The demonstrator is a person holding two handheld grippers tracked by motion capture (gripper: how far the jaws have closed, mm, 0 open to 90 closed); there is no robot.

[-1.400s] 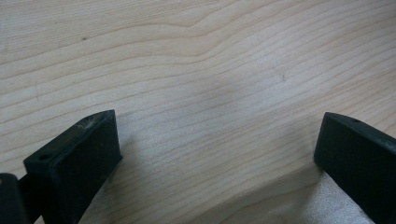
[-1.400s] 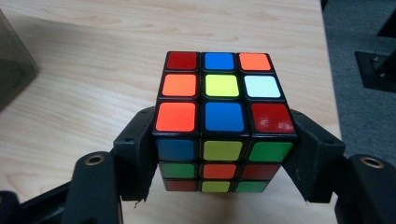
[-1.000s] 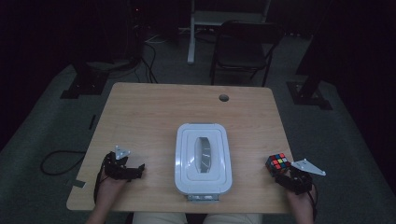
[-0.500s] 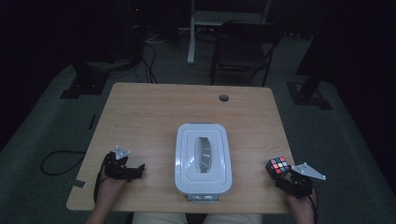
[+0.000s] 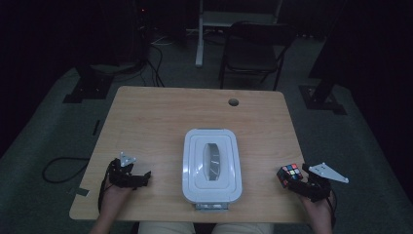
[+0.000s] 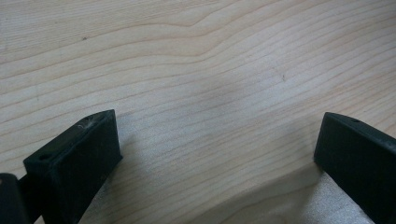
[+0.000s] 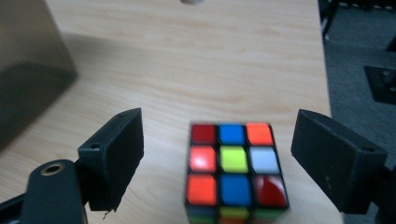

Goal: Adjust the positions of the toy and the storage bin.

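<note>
Right gripper (image 7: 217,154) just opened its jaws, now spread around the puzzle cube (image 7: 232,168); left gripper (image 6: 215,154) spread over bare wood table (image 5: 160,122), chair (image 5: 255,48) at 12 o'clock, dark room

The puzzle cube (image 7: 232,170) sits flat on my desk (image 5: 160,122), near its right front corner, well apart from the white box in the middle. Its top face shows nine stickers in black grid lines: red, blue and orange along the far row, orange-red, yellow-green and white in the middle, orange, blue and red nearest me. From above, the cube (image 5: 290,175) looks small and dark-edged, resting level and square to the desk edge.
</note>
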